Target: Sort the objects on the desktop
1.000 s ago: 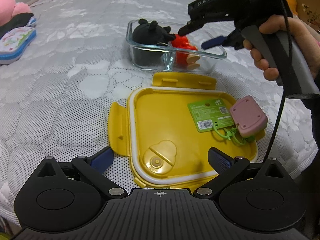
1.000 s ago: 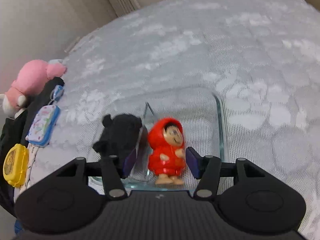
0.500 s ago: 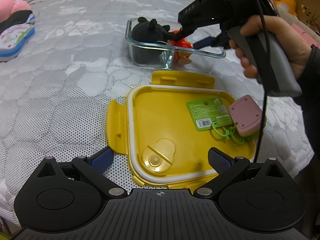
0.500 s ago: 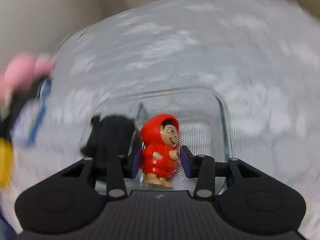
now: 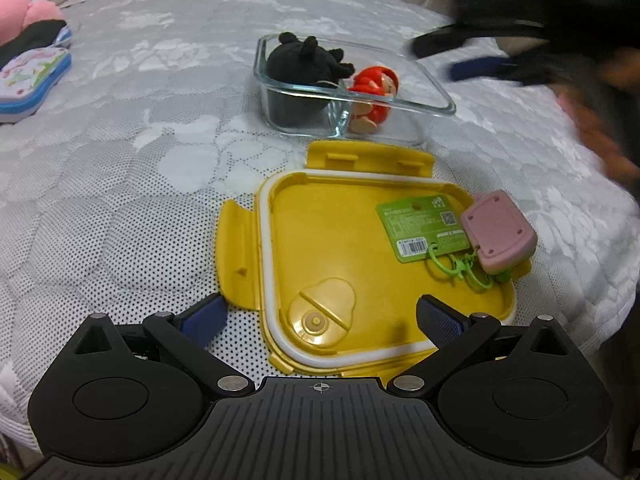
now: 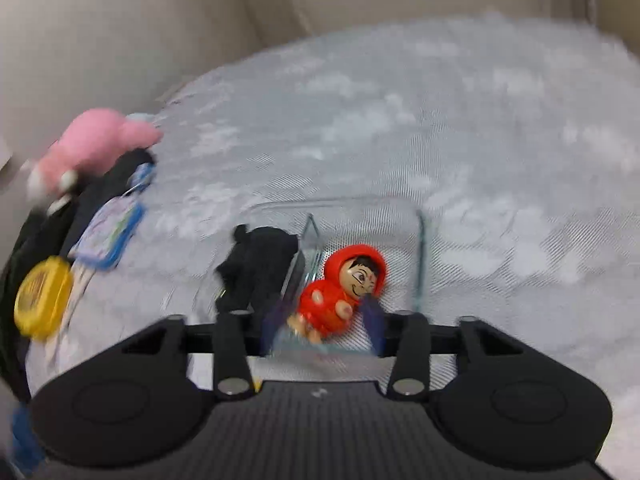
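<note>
the red figure (image 6: 340, 292) lies tipped over in the right compartment of the glass box (image 5: 434, 88), with the black plush (image 5: 304, 66) in the left one. the right gripper (image 6: 320, 318) is released, jaws opening, blurred, off at the box's 3 o'clock, the figure loose in front of it. the left gripper (image 5: 320, 318) hangs wide open, empty, above the yellow lid (image 5: 320, 248) at the box's 6 o'clock, a pink case (image 5: 498, 232) and green tag (image 5: 424, 222) on it.

We see a red-hooded figure (image 6: 342, 292), a black plush (image 5: 304, 64), a yellow lid (image 5: 360, 264), a pink case (image 5: 498, 238), and a green tag (image 5: 422, 224).
</note>
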Tool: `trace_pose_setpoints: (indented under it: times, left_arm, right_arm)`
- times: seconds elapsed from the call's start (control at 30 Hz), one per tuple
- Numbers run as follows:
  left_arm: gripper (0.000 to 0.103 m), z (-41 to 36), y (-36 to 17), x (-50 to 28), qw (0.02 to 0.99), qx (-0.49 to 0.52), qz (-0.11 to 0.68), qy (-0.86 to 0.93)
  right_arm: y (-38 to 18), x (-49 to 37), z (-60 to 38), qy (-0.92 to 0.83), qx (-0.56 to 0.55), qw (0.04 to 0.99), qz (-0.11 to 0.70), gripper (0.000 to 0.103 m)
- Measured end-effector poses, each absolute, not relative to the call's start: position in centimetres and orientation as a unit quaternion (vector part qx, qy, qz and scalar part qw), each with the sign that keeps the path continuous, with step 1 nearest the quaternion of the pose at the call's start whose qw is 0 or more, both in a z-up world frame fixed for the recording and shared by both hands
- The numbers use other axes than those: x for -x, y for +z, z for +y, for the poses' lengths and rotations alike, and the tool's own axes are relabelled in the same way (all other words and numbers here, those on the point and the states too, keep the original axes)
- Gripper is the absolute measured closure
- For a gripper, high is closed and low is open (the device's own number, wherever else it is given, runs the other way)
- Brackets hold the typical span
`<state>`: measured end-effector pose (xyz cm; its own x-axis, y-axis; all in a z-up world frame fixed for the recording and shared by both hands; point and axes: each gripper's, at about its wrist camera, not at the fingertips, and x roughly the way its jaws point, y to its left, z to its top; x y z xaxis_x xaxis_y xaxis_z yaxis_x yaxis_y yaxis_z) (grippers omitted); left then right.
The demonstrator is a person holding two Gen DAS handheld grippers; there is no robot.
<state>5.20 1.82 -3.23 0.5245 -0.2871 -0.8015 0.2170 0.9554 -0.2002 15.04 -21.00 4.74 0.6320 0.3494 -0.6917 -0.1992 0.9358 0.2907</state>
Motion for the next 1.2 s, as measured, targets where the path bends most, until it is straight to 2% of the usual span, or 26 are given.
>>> trace_pose_setpoints:
  times: [0.2,0.4,0.47,0.5,0.57,0.6,0.73,0.8,0.83,0.87,1.1,1.2]
  left_arm:
    - [0.0,0.9,-3.2,-5.7,0.874,0.028,0.467,-0.127]
    - [0.0,1.0,-2.9,-5.6,0.874,0.03,0.47,-0.119]
    - [0.0,0.8,-2.7,-5.4,0.876,0.018,0.468,-0.114]
    - [0.0,0.7,-2.6,-5.3,0.878,0.011,0.466,-0.112]
    - [0.0,0.7,-2.4,-5.2,0.88,0.001,0.462,-0.11]
    - [0.0,0.7,-2.2,-5.1,0.882,0.0,0.46,-0.108]
    - [0.0,1.3,-1.6,-5.2,0.887,0.009,0.451,-0.103]
    - [0.0,1.5,-1.6,-5.4,0.886,0.017,0.451,-0.103]
    - [0.0,1.6,-1.7,-5.4,0.886,0.019,0.452,-0.103]
    - [0.0,1.7,-1.7,-5.4,0.885,0.021,0.453,-0.105]
    - [0.0,0.8,-1.6,-5.4,0.885,0.019,0.45,-0.121]
    - [0.0,0.2,-1.6,-5.2,0.885,0.008,0.447,-0.131]
  right_arm:
    - [5.9,-7.3,-22.5,0.155,-0.012,0.911,0.381,0.043]
    - [1.9,-4.3,-22.8,0.171,-0.03,0.898,0.405,0.043]
    - [0.5,-4.4,-22.8,0.176,-0.046,0.89,0.418,0.05]
    - [-0.1,-4.5,-22.8,0.18,-0.051,0.886,0.425,0.063]
    - [-0.8,-4.6,-22.8,0.191,-0.056,0.883,0.425,0.077]
    - [-0.8,-4.6,-22.7,0.193,-0.05,0.885,0.421,0.078]
    - [0.0,-4.3,-22.5,0.204,-0.03,0.891,0.405,0.077]
    - [0.3,-4.5,-22.0,0.212,-0.001,0.885,0.415,0.067]
    - [0.4,-4.5,-21.9,0.207,0.003,0.886,0.416,0.058]
    - [0.7,-4.5,-22.0,0.204,0.004,0.888,0.411,0.056]
    - [4.6,-6.7,-23.3,0.187,-0.07,0.911,0.361,0.056]
    - [5.5,-10.8,-21.8,0.177,-0.075,0.909,0.37,0.061]
